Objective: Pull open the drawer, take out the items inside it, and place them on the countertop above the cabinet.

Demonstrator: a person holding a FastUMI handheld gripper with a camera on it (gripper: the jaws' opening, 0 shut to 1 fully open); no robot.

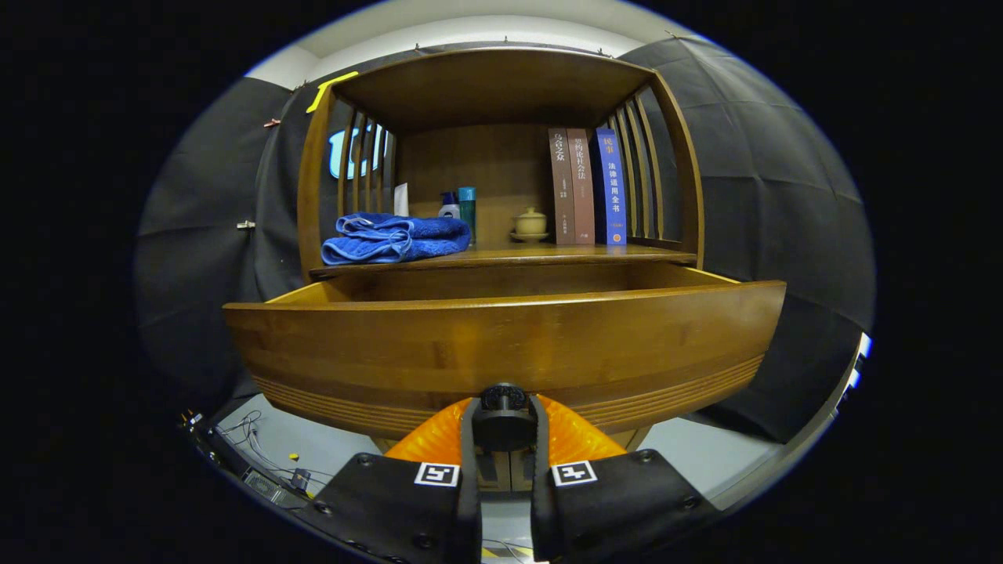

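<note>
At the middle of the drawer front (501,348), low on its panel, the gripper (504,427) has its two fingers closed to a narrow gap around the dark round knob (502,398), one finger pressing each side of it. The drawer stands pulled out of the wooden cabinet (501,94), its curved front well forward of the countertop's front edge; the drawer's inner side walls show, but its floor and any contents lie hidden behind the front panel. On the countertop (548,254), at the left end, a folded blue towel (392,239) lies near the front edge. Behind the towel, toward the back wall, stand a white card (401,200), a small white bottle with a blue cap (448,205) and a teal bottle (467,205) just beside it. Near the middle rear sits a small lidded pot (530,223) on a saucer. At the right end three books (588,186) stand upright, touching, against the slatted side. Below the cabinet, cables (258,446) trail across the floor.
</note>
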